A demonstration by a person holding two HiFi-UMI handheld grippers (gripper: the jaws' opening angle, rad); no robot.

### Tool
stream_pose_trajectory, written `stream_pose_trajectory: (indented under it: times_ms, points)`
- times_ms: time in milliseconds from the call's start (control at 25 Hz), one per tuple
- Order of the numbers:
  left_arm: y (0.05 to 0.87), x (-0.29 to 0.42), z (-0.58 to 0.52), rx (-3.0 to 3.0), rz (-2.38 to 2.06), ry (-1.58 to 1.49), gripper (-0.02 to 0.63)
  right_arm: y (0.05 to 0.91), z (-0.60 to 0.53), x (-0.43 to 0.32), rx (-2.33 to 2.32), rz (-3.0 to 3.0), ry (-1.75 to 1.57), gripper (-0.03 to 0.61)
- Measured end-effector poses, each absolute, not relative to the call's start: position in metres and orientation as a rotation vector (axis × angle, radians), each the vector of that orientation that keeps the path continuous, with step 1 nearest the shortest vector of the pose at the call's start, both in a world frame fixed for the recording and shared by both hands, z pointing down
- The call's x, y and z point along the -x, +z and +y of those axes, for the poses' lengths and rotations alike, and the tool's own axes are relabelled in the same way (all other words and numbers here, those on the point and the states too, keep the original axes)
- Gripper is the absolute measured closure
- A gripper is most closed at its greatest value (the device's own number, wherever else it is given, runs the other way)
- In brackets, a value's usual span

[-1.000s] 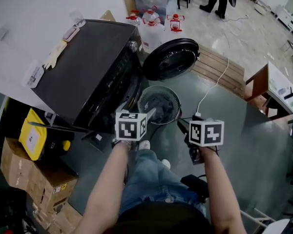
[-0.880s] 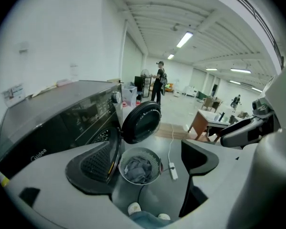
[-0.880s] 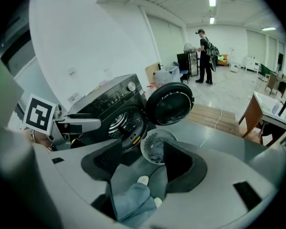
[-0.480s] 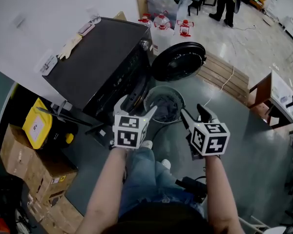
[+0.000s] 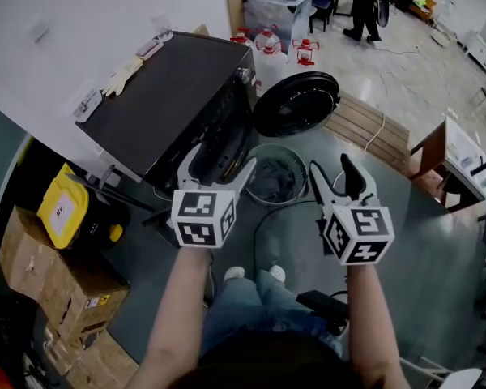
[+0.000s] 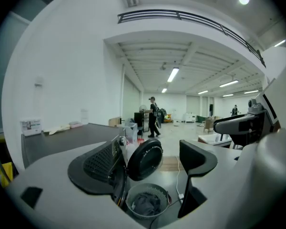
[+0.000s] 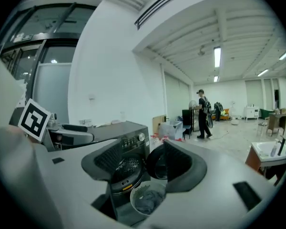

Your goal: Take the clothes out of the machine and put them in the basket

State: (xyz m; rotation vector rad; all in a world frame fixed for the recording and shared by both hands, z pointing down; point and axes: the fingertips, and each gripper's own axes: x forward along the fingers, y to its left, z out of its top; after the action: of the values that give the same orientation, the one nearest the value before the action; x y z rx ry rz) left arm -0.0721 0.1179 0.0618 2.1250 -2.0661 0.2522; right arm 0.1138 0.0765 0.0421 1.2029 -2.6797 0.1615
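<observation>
The washing machine [image 5: 170, 96] stands at my left, its round door [image 5: 296, 104] swung open. My left gripper [image 5: 221, 162] hovers with jaws wide apart, holding nothing. On the floor between my grippers sits the basket [image 5: 277, 147], grey clothes [image 5: 271, 183] inside. My right gripper [image 5: 330, 167] is partly open, also empty.

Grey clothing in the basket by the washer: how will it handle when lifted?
Probably floppy: the grey clothing lies crumpled in the basket, so it should drape from a pinch. Likely light, being a small heap, though dampness can't be judged. It may snag on the slatted wall coming out.
</observation>
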Motion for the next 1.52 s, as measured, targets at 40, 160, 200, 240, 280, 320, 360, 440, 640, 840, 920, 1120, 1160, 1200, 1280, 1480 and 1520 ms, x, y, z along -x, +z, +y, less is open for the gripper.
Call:
stream_pose_trajectory:
  times_ms: [40,160,200,240,280,320,360,440,640,840,920,1120,1160,1200,1280,1480,1520]
  points:
    - [0.054,0.075,0.119,-2.141,-2.078,0.234,0.172,0.032,0.08,-0.114,-1.223,-2.691,0.106,0.308]
    - [0.027,0.081,0.123,-2.22,-2.114,0.228,0.17,0.002,0.093,-0.113,-1.259,-2.708,-0.067,0.308]
    - [0.017,0.082,0.124,-2.25,-2.126,0.236,0.171,-0.007,0.097,-0.113,-1.271,-2.713,-0.109,0.308]
    - [0.008,0.083,0.125,-2.28,-2.136,0.244,0.172,-0.016,0.101,-0.113,-1.284,-2.717,-0.144,0.308]
    - [-0.001,0.084,0.127,-2.309,-2.144,0.251,0.171,-0.024,0.105,-0.112,-1.295,-2.721,-0.173,0.308]
    - [-0.01,0.086,0.129,-2.337,-2.149,0.256,0.172,-0.031,0.11,-0.111,-1.302,-2.725,-0.197,0.308]
    - [-0.018,0.087,0.131,-2.362,-2.154,0.259,0.172,-0.037,0.114,-0.11,-1.307,-2.73,-0.215,0.308]
    - [-0.033,0.089,0.135,-2.403,-2.161,0.256,0.176,-0.049,0.12,-0.11,-1.324,-2.741,-0.23,0.309]
    - [-0.064,0.088,0.147,-2.506,-2.151,0.23,0.24,-0.076,0.129,-0.113,-1.395,-2.758,-0.209,0.313]
    - [-0.082,0.096,0.153,-2.545,-2.194,0.201,0.406,-0.09,0.132,-0.113,-1.457,-2.745,-0.222,0.37]
    - [-0.09,0.101,0.155,-2.545,-2.243,0.181,0.48,-0.092,0.133,-0.114,-1.466,-2.736,-0.234,0.4]
    - [-0.103,0.1,0.158,-2.587,-2.265,0.141,0.612,-0.1,0.136,-0.119,-1.48,-2.741,-0.274,0.577]
    - [-0.104,0.098,0.158,-2.609,-2.244,0.141,0.612,-0.102,0.137,-0.117,-1.468,-2.735,-0.304,0.577]
    - [-0.104,0.095,0.158,-2.635,-2.227,0.152,0.612,-0.104,0.138,-0.116,-1.461,-2.729,-0.332,0.577]
    - [-0.104,0.09,0.158,-2.675,-2.219,0.183,0.612,-0.107,0.139,-0.115,-1.461,-2.721,-0.373,0.577]
    - [-0.107,0.092,0.157,-2.65,-2.27,0.184,0.611,-0.111,0.135,-0.115,-1.458,-2.721,-0.404,0.577]
    - [-0.108,0.093,0.157,-2.646,-2.278,0.188,0.612,-0.112,0.135,-0.115,-1.461,-2.718,-0.411,0.577]
